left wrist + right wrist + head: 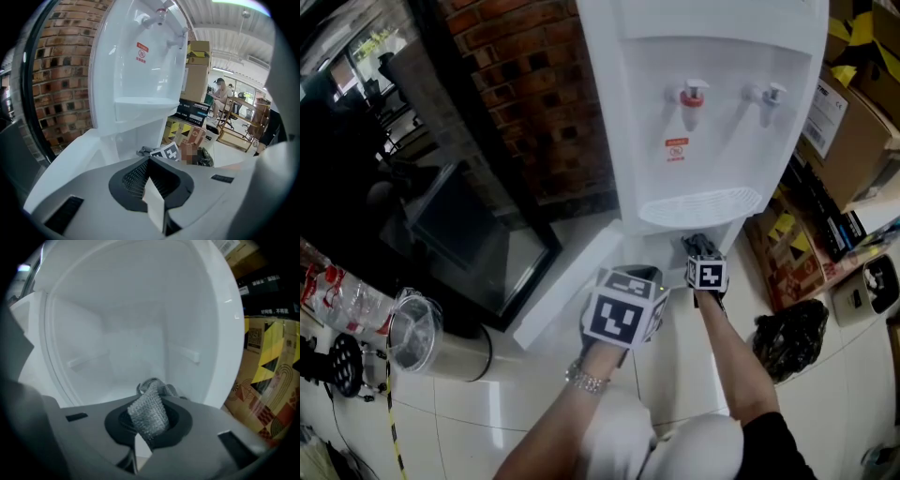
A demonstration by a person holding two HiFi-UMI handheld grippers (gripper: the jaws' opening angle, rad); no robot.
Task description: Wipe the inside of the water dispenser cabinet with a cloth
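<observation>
Presently, step in hand: wiping proper, at its start as I judge it; the cloth is at the cabinet's mouth, and contact with a wall is not shown.
Right gripper [140, 446]: jaws pinching a grey mesh cloth [149, 411], whose free end sticks out ahead of them.
Left gripper [152, 199]: jaws pressed together, nothing between them; held just beside the right one, outside the opening.
Cabinet [117, 333]: white compartment beneath the water dispenser [712, 112], facing the right gripper; side ledges [183, 351] on its walls.
Cabinet door [567, 286]: swung open to the left.
Next move calls for: carrying the cloth deeper, pressing its free end flat against floor or wall, and sweeping across while steering round the ledges.
Likely difficulty: little cloth protrudes, so the jaws may scrape the plastic.
</observation>
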